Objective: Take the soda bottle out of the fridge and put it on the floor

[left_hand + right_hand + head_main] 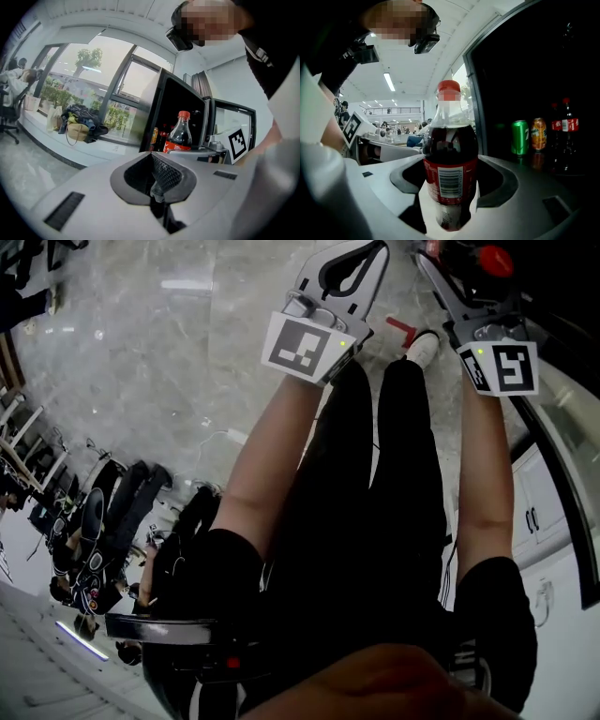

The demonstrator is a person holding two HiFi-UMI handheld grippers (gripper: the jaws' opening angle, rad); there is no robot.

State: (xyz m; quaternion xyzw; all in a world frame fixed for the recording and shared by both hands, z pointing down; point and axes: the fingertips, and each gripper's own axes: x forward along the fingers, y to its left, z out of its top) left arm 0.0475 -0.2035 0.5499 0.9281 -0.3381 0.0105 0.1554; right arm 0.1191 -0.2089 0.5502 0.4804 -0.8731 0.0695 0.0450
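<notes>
The soda bottle point(450, 164), dark cola with a red cap and red label, stands upright between the jaws of my right gripper point(449, 208), which is shut on its lower body. In the head view its red cap point(494, 259) shows at the top right, above the right gripper point(464, 282). The left gripper view shows the same bottle point(180, 136) in front of the open black fridge point(176, 101). My left gripper point(157, 190) is shut with nothing in it, its tips point(354, 263) beside the right one over the grey floor point(169, 362).
Inside the dark fridge stand a green can point(519, 137), an orange can point(538, 133) and cola bottles point(566, 124). The person's black-trousered legs point(375, 521) and white shoe point(424, 345) are below the grippers. Bags point(79, 123) lie on a window ledge. The fridge door point(553, 474) is at right.
</notes>
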